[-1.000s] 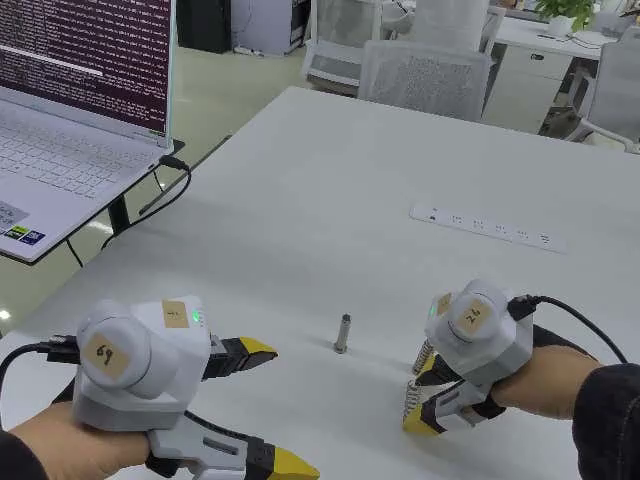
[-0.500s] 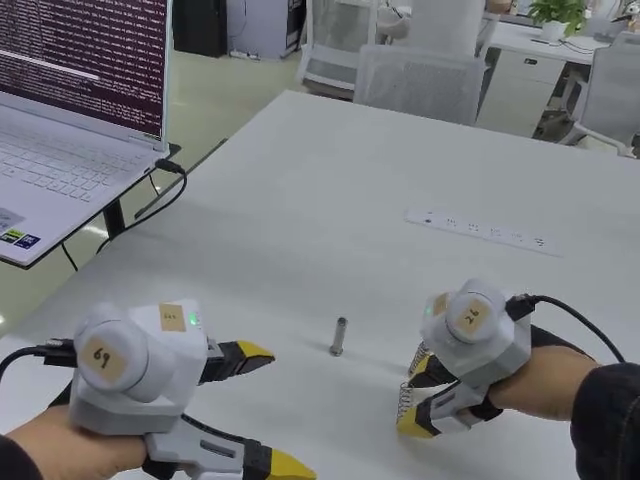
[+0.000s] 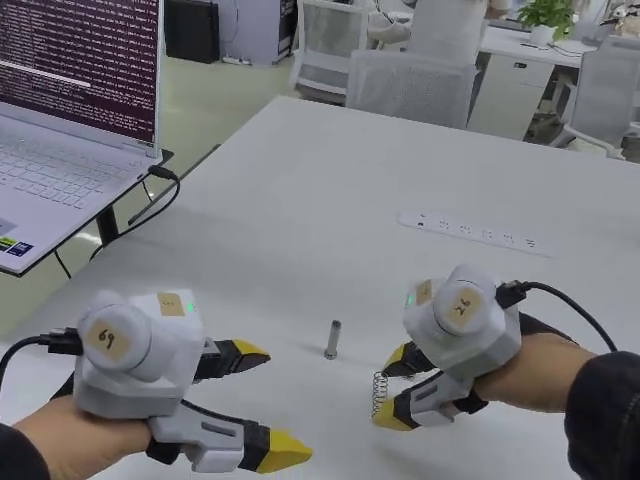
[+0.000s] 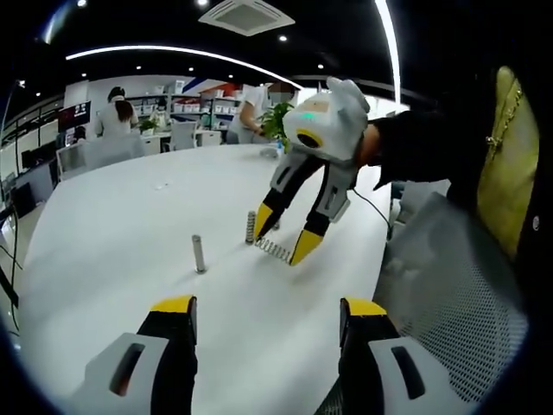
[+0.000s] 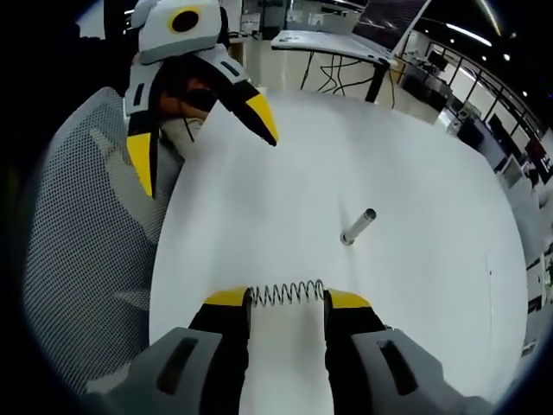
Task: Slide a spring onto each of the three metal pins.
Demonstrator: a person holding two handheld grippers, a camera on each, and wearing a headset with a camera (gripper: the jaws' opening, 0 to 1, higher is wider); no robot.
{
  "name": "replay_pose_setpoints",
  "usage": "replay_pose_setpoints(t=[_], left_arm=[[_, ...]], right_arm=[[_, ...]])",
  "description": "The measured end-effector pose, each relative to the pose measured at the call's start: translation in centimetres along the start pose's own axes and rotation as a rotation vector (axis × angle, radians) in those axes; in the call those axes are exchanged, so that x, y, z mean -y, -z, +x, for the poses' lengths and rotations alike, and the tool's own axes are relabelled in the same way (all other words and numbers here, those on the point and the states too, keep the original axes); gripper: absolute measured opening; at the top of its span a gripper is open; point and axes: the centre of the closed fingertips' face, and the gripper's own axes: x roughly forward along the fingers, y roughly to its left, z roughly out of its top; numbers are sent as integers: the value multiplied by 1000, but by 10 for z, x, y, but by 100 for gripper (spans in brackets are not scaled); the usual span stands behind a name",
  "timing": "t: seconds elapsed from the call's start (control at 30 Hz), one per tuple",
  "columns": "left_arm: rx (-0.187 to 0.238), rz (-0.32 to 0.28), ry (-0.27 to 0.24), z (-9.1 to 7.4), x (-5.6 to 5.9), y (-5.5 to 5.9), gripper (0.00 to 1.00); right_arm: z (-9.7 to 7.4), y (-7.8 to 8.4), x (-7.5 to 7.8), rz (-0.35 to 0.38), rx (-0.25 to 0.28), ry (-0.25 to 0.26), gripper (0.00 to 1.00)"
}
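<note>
My right gripper is on the near right of the white table. It holds a spring. The spring lies across the gap between my two yellow tips, and one end touches each tip. The jaws are close together, just as far apart as the spring is long. The low tip is right by the table top. I cannot tell if the spring touches the table.

The metal pin stands up straight on the table. It is a little to the left of my right gripper and a bit farther away. It is apart from the spring, and it has no spring on it.

In the left gripper view, a second coil stands up just beside one tip of my right gripper.

My left gripper is on the near left. Its jaws are wide apart and there is nothing between them. It points to the right, toward the pin and my other gripper, but it is well apart from both.

A power strip lies flat on the far right of the table. An open laptop sits far to the left, with a black cable beside it.
</note>
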Motion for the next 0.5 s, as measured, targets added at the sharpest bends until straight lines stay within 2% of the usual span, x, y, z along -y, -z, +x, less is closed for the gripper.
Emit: replay_pose_setpoints(t=[0.2,0.3,0.5], left_arm=[[6,-71,4,4,-9,-9,58],[18,-104,23,8,-10,-16,57],[5,-194,51,20,-8,-20,51]], right_arm=[[-2,-10,-2,-38,20,9,31],[-2,-13,-3,-52,30,11,31],[-3,-17,-5,-77,40,17,31]])
